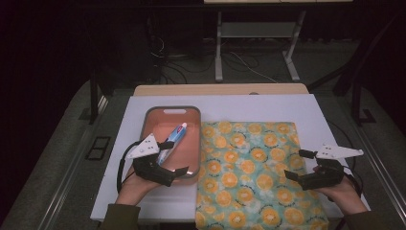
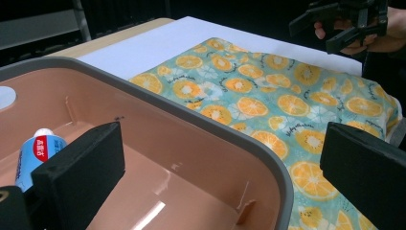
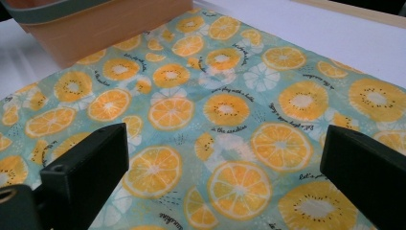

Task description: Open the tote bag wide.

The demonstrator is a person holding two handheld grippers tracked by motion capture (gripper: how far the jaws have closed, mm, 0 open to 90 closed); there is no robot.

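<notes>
A pink tub [image 1: 148,120] with a grey rim stands on the left of the white board, and a blue and white toothpaste tube [image 1: 172,138] lies inside it. An orange-slice print cloth [image 1: 253,167] lies flat to its right. My left gripper [image 1: 178,175] hovers open at the tub's near right corner. In the left gripper view the tub's rim [image 2: 201,120] runs between the wide jaws, with the tube [image 2: 40,148] at far left. My right gripper [image 1: 294,164] is open over the cloth's right edge. In the right gripper view the cloth [image 3: 225,110] lies under the empty jaws.
The white board [image 1: 158,201] covers a wooden table [image 1: 220,89]. Beyond the table are a dark floor, cables and a desk frame [image 1: 258,43]. In the right gripper view the tub's outer wall [image 3: 95,26] rises at top left. The other gripper [image 2: 340,24] shows far off in the left gripper view.
</notes>
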